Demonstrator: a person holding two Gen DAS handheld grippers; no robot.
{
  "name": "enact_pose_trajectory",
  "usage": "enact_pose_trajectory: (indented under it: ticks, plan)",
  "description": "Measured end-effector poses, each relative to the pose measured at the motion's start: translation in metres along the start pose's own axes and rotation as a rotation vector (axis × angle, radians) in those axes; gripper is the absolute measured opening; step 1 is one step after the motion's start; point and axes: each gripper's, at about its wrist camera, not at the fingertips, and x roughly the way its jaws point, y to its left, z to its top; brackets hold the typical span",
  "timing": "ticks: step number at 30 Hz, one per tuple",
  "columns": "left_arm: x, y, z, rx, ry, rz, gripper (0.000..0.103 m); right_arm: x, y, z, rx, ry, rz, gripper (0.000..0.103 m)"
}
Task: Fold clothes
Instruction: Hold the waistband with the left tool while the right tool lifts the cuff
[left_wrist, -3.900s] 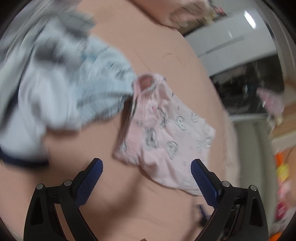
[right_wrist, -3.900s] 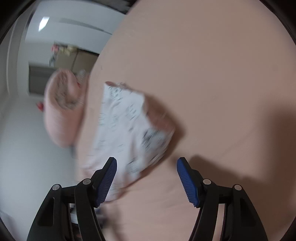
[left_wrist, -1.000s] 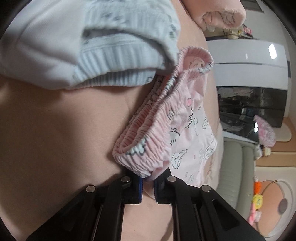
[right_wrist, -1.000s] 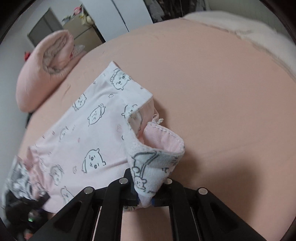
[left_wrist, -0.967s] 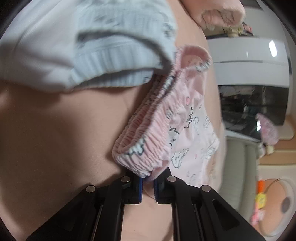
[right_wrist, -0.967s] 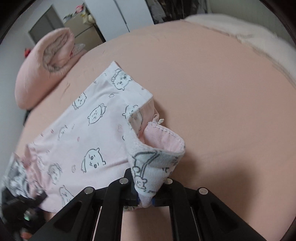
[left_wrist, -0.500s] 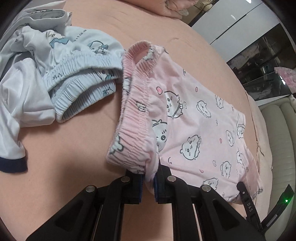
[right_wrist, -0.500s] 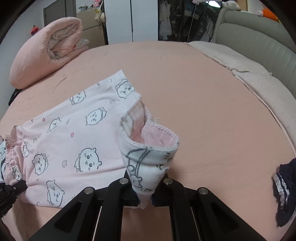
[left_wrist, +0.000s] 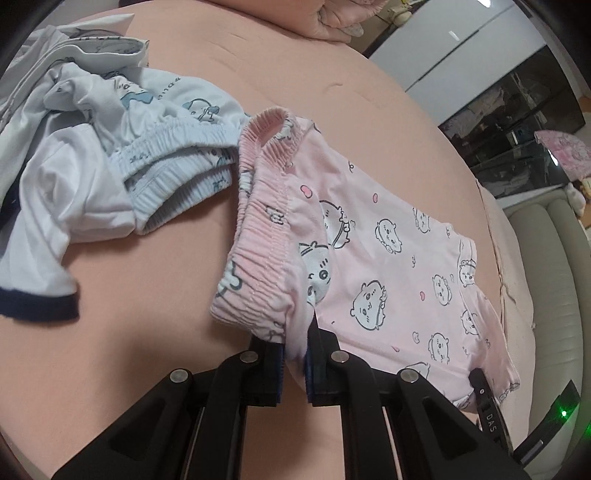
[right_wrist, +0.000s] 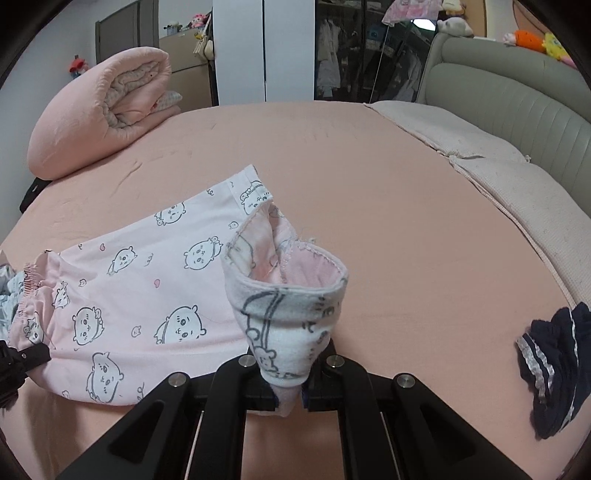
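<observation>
Pink shorts (left_wrist: 388, 254) printed with cartoon animals lie spread on the pink bed. My left gripper (left_wrist: 293, 363) is shut on the near corner of their ruffled elastic waistband (left_wrist: 266, 229). In the right wrist view the shorts (right_wrist: 147, 288) stretch to the left, and my right gripper (right_wrist: 288, 391) is shut on the hem of one leg opening (right_wrist: 284, 295), which stands up as an open cuff. The fabric hangs fairly taut between the two grippers.
A heap of light blue and white clothes (left_wrist: 92, 147) lies left of the waistband. A rolled pink blanket (right_wrist: 103, 110) sits at the far left of the bed. A dark navy garment (right_wrist: 554, 365) lies at right. A grey headboard (right_wrist: 517, 103) and beige cover (right_wrist: 498, 173) border the bed.
Both grippers have lifted and pulled the shorts flatter and straighter across the bed. Both views have tilted up and show more of the bed and room.
</observation>
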Motion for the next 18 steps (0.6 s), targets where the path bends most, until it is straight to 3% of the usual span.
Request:
enact_pose_trajectory:
  ticks: [10,18]
  plan:
    - [-0.003,-0.013,-0.018,0.128,0.03,0.033,0.007,-0.022,-0.017,-0.032,-0.032,0.029,-0.02,0.003]
    - [0.005,-0.028,-0.011,0.215,0.034,0.074,0.007,-0.037,-0.027,-0.05,-0.03,0.065,-0.002,0.003]
